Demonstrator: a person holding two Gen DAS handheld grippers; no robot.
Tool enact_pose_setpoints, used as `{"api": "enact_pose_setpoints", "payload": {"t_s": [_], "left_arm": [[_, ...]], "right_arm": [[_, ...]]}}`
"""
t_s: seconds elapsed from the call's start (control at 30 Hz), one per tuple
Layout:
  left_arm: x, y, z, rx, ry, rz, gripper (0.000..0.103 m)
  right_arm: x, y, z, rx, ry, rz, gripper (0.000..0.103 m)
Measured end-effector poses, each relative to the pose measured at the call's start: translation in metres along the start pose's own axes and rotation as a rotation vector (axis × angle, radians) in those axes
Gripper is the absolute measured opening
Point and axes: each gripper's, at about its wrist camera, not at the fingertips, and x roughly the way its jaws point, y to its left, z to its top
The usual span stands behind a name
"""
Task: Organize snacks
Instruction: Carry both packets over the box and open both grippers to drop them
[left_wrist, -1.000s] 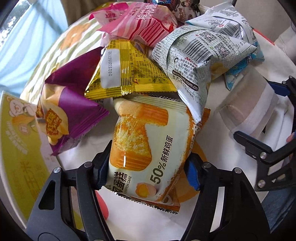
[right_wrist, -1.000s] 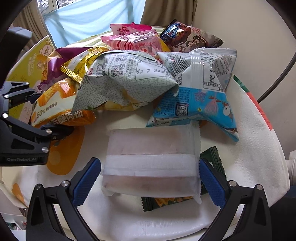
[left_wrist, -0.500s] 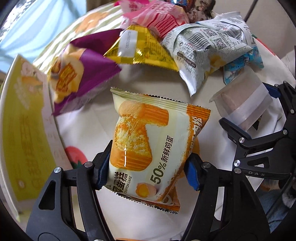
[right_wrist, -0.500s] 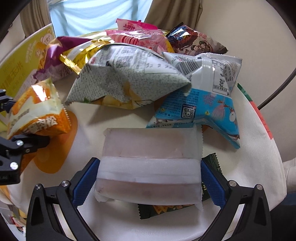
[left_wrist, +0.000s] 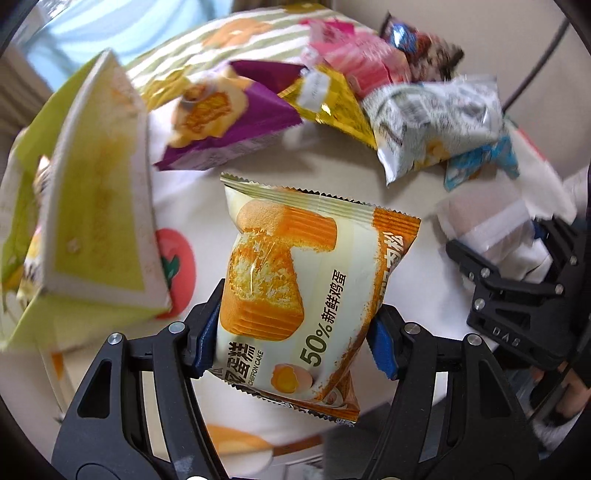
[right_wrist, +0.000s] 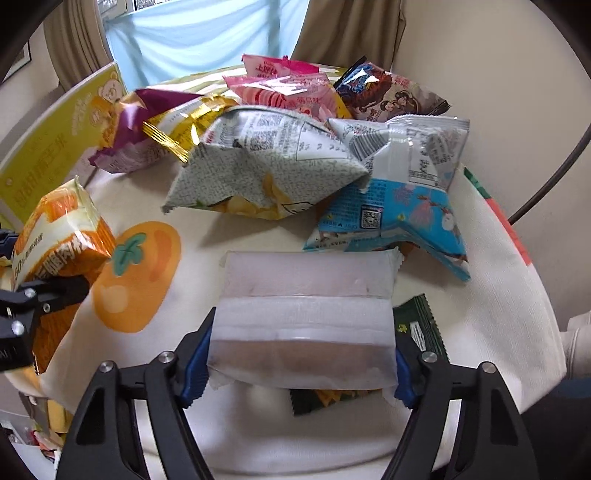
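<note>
The left hand-held gripper (left_wrist: 291, 343) is pinching a chiffon cake packet (left_wrist: 295, 288) at centre frame, long axis running up the picture, clear of the table (left_wrist: 192, 192) — the yellow-green box (left_wrist: 96, 221) is sitting at its left. The right hand-held gripper (right_wrist: 301, 362), jaws just closing, is clamping a translucent white packet (right_wrist: 306, 317) crosswise at lower centre — the snack pile (right_wrist: 266, 166) lying beyond it.

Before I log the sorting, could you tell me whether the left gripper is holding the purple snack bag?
No, the left gripper is clamped on the orange cake packet; the purple bag lies in the pile.
</note>
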Motion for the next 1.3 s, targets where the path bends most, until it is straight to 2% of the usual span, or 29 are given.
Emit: {"api": "enact_pose_setpoints", "payload": {"t_s": [0.2,0.4,0.6,0.77,0.9,1.1,1.3], "left_arm": [[-0.058,0.015,-0.003,-0.132,-0.085,0.014,0.063],[-0.115,0.043,-0.007,-0.288,-0.187,0.052,0.063],[-0.157,0.096,-0.009,-0.387,-0.253,0.162,0.063],[-0.167,0.149,-0.011,-0.441,-0.272,0.209,0.063],[-0.161,0.2,-0.009,-0.468,-0.251,0.217,0.063],[-0.14,0.26,0.003,-0.439,-0.207,0.198,0.063],[-0.103,0.307,0.015,-0.397,-0.139,0.138,0.063]], "right_arm": [[-0.049,-0.007,0.009,-0.029,-0.026,0.051,0.073],[-0.096,-0.002,0.043,-0.115,-0.108,0.124,0.073],[-0.127,0.034,0.09,-0.203,-0.192,0.214,0.073],[-0.143,0.08,0.121,-0.262,-0.251,0.293,0.073],[-0.143,0.127,0.14,-0.305,-0.264,0.332,0.073],[-0.123,0.196,0.157,-0.329,-0.234,0.351,0.073],[-0.096,0.249,0.175,-0.306,-0.177,0.317,0.073]]}}
